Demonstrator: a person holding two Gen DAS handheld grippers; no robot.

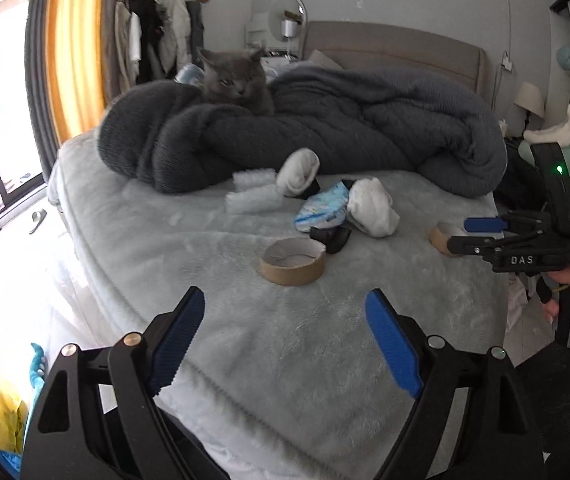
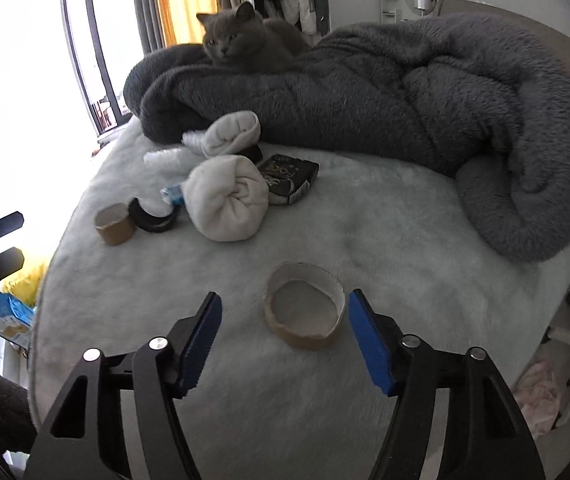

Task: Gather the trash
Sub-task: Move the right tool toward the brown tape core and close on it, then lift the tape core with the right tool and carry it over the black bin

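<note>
Right gripper (image 2: 283, 336) unclenched, nothing gripped; cardboard tape core (image 2: 305, 306) lies on bed (image 2: 405, 248) just ahead, nearer right finger. Left gripper (image 1: 285, 336) likewise empty over bed. Advice: straddle the core's wall, probably thin, and close gently.

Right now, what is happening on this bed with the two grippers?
A person is collecting trash from the bed with a gripper in each hand. The right gripper is open, with a cardboard tape ring just ahead of its fingers, not yet gripped. The left gripper is also open and holds nothing; another cardboard ring lies ahead of it. Rolled white socks, a black packet and a black tape roll lie further back. A grey cat sits on the dark blanket.
</note>
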